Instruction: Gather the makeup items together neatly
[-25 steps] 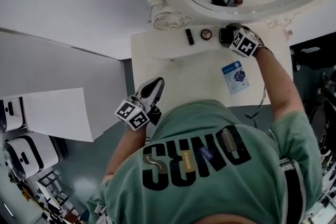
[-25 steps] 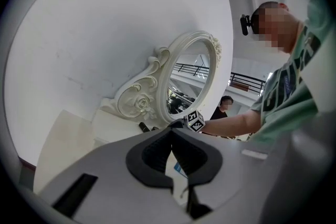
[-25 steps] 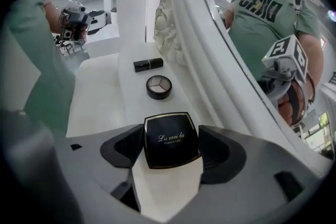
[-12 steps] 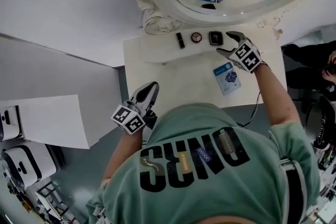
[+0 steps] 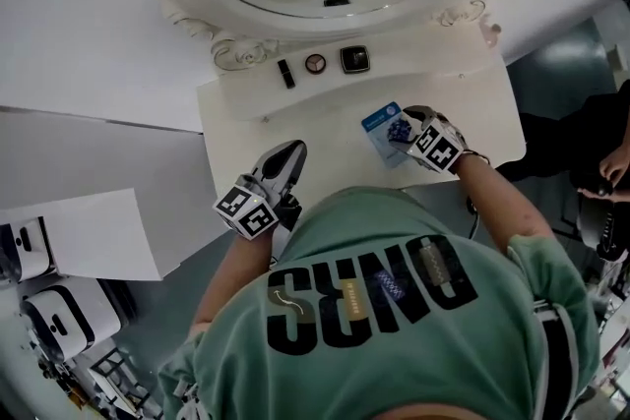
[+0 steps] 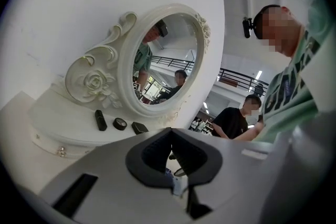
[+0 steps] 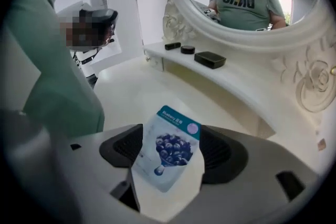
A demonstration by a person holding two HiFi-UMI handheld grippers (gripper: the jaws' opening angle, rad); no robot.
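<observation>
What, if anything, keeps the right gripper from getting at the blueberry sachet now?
Likely nothing, so yes: the right gripper has its jaws apart on either side of the blueberry sachet, which lies on the tabletop.

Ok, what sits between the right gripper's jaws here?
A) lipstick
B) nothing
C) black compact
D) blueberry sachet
D: the right gripper view shows the blueberry sachet lying between the spread jaws of the right gripper, while the lipstick and black compact sit on the shelf.
</observation>
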